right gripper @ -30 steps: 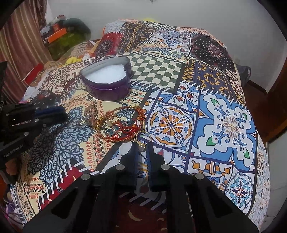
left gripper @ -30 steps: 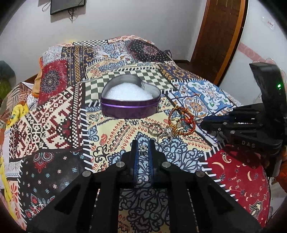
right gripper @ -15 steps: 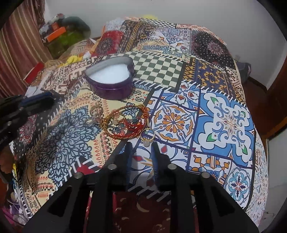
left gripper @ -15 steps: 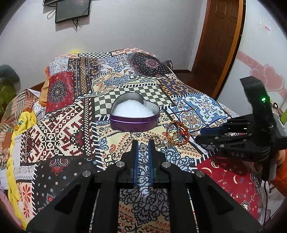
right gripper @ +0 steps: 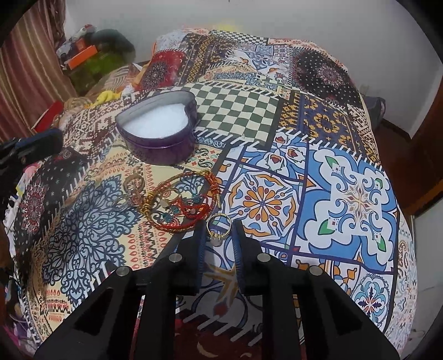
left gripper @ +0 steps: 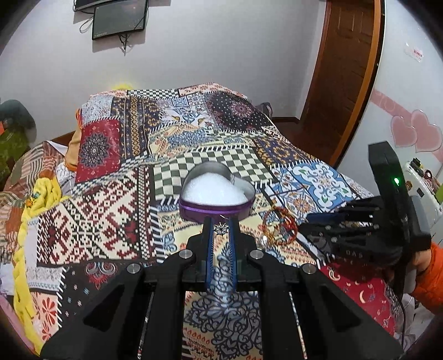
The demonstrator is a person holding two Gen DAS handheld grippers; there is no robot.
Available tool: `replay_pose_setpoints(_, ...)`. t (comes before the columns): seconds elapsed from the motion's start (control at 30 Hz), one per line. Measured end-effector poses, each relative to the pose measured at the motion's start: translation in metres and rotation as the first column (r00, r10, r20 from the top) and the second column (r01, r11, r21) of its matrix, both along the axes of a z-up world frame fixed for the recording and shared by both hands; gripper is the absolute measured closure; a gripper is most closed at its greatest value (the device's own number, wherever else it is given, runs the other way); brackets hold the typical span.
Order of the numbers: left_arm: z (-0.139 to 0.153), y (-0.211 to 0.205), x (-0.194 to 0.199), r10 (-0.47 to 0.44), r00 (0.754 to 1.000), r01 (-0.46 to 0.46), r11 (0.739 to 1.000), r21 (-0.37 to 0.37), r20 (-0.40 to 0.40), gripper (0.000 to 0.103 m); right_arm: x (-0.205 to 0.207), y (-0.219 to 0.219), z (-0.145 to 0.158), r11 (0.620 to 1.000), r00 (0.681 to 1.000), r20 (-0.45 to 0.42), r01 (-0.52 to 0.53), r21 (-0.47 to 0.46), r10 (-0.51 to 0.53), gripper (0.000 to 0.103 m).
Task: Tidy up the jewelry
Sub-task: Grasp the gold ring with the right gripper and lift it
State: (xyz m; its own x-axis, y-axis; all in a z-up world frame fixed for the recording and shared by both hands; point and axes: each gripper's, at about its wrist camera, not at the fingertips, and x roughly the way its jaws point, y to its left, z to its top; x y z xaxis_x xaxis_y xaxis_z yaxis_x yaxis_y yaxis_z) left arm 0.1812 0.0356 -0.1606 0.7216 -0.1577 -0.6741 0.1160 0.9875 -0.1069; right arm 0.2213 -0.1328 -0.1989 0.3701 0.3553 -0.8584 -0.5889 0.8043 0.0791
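A purple heart-shaped tin (left gripper: pixel 216 193) with white padding sits on the patchwork bedspread; it also shows in the right wrist view (right gripper: pixel 157 131). My left gripper (left gripper: pixel 221 227) is shut on a small silver star-shaped piece (left gripper: pixel 221 228), held just in front of the tin. My right gripper (right gripper: pixel 219 234) is open, its fingers on either side of a gold ring with a pale stone (right gripper: pixel 218 227) lying on the cloth. Red and gold bangles with earrings (right gripper: pixel 182 205) lie in a pile left of the ring, also visible in the left wrist view (left gripper: pixel 279 227).
The bed (right gripper: pixel 332 180) fills both views, with a cluttered floor and bags (right gripper: pixel 91 55) at the far left, a wooden door (left gripper: pixel 343 83) at the right, and a wall monitor (left gripper: pixel 119 16). A keyring-like piece (right gripper: pixel 133 185) lies beside the bangles.
My left gripper has lifted away from the cloth with the star-shaped piece and drawn back. My right gripper has opened wider around the ring.
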Motion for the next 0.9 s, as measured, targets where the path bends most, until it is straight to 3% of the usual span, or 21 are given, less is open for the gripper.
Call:
replay_pose_setpoints(0.47, 0.03, 0.007, 0.022, 0.022, 0.997, -0.022, 1.0, 0.002, 0.078, 0.094, 0.002, 0.0, 0.072, 0.988, 0.988, 0.147, 0.023, 0.156, -0.046, 0.086)
replay_pose_setpoints(0.9, 0.029, 0.014, 0.05, 0.035, 0.995, -0.035, 0.999, -0.005, 0.089, 0.094, 0.025, 0.031, 0.079, 0.978, 0.986, 0.167, -0.023, 0.208, -0.013, 0.086)
